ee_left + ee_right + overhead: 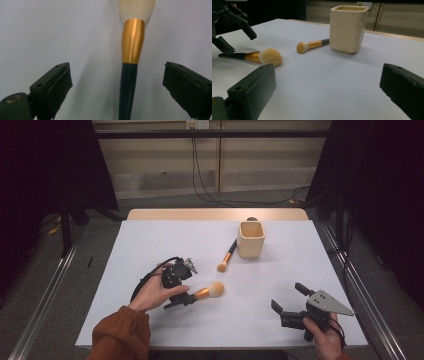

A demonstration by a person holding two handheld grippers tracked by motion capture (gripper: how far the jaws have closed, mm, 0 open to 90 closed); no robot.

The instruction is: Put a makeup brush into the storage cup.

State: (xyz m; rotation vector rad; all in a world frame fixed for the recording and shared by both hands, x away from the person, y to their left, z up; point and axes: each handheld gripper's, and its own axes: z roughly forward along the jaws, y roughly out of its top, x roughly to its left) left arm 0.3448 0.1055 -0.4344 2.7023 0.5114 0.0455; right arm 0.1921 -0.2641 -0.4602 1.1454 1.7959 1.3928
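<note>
- Powder brush [202, 293] is lying flat on the white table [150, 245], near the left front, with its pale fluffy head pointing right and its dark handle pointing left toward the person's left hand [150, 295].
- Its handle is running between the two jaws of the left gripper [181, 301]; in the left gripper view the handle [128, 92] and gold ferrule [133, 41] are sitting between the pads [61, 86], nearer the right-hand one, and neither pad is touching yet, so the jaws are standing wide with nothing gripped.
- For a good pick, I judge the gripper should be shifting slightly so the handle lies midway between the pads, then sinking until the pads are level with the handle before closing.
- Closing on the dark handle just behind the ferrule looks safer than on the tapered gold part, which could be slipping.
- Farther off, a smaller brush [227, 256] is lying beside the cream holder [250, 240], the likely place for both brushes.
- At the near right, the right gripper [287, 301] is resting spread apart and empty, well clear of the work.
</note>
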